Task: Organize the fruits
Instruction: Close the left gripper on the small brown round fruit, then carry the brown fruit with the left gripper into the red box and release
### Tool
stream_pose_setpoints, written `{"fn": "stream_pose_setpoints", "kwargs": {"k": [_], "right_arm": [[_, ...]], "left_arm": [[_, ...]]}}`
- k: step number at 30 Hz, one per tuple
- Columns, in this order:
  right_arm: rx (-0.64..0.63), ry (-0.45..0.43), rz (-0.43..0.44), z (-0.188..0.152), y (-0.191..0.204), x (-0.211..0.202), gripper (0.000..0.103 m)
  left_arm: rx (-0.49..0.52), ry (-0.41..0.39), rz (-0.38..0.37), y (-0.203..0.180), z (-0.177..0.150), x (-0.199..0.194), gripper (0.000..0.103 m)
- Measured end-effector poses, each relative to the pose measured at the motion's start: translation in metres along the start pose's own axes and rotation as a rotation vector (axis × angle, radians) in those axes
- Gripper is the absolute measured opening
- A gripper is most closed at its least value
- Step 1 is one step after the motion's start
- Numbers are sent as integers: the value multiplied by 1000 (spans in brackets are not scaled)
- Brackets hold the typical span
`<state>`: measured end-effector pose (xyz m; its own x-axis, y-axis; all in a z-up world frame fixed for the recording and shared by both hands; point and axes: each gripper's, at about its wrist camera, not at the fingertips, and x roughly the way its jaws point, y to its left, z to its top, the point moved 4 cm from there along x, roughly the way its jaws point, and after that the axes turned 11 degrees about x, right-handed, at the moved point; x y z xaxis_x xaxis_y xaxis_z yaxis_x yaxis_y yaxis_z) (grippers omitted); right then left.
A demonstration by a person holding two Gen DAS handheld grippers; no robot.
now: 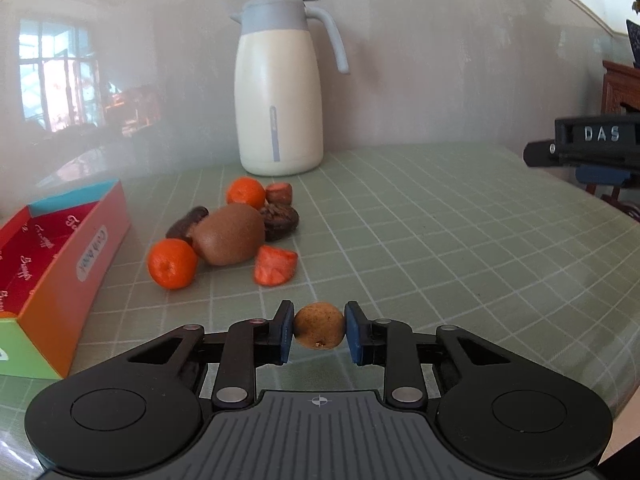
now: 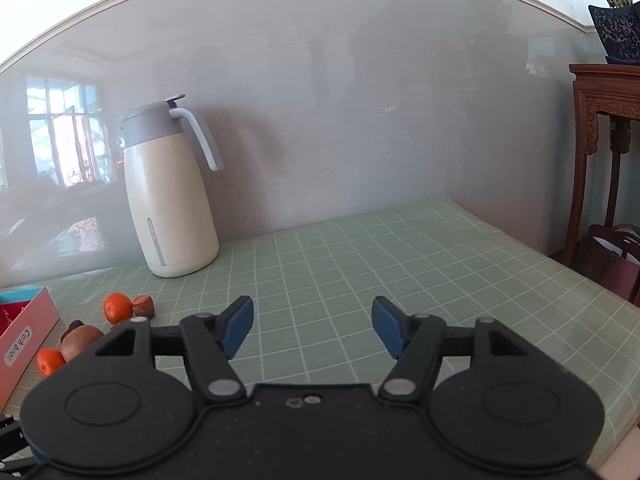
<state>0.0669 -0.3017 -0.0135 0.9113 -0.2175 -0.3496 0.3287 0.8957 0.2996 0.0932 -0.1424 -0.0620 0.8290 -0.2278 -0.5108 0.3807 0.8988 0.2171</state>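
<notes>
The surface (image 1: 440, 216), covered in a pale green grid-patterned cloth, meets a glossy grey wall. A cream-and-grey thermos jug (image 1: 278, 92) stands upright at the wall and serves as the landmark. Left of and nearer than the jug lies an open, multicoloured cardboard box (image 1: 60, 248) with a red interior. Between the jug and the camera sits a cluster of fruit: a brown kiwi (image 1: 230, 236) at its centre; one mandarin (image 1: 173, 264) on the kiwi's near left and a second mandarin (image 1: 245, 192) closer to the jug; dark brown dried fruits (image 1: 280, 222) touching the kiwi on its jug side; and an orange-red piece (image 1: 275, 266) on the near right. The left hand-held gripper (image 1: 319, 331), nearer the camera than the cluster, has its blue pads pressed against both sides of a small round tan fruit (image 1: 319, 330). The right hand-held gripper (image 2: 312, 330), well to the right of the jug, stands with its jaws moderately apart and nothing between them, over bare cloth.
</notes>
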Motion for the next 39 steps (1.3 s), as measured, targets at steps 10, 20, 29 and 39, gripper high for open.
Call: {"fn": "stream_pose_setpoints", "kwargs": {"k": [10, 20, 29, 39], "right_arm": [[-28, 16, 43, -6, 28, 2, 65], [-67, 38, 86, -17, 63, 6, 65], [-101, 54, 109, -28, 84, 6, 65], [-125, 55, 107, -33, 89, 5, 65]], "left_arm": [[-102, -69, 124, 65, -1, -22, 28], [-150, -90, 232, 120, -8, -38, 28], [-206, -77, 305, 162, -18, -42, 28], [-307, -16, 364, 200, -32, -34, 28]]}}
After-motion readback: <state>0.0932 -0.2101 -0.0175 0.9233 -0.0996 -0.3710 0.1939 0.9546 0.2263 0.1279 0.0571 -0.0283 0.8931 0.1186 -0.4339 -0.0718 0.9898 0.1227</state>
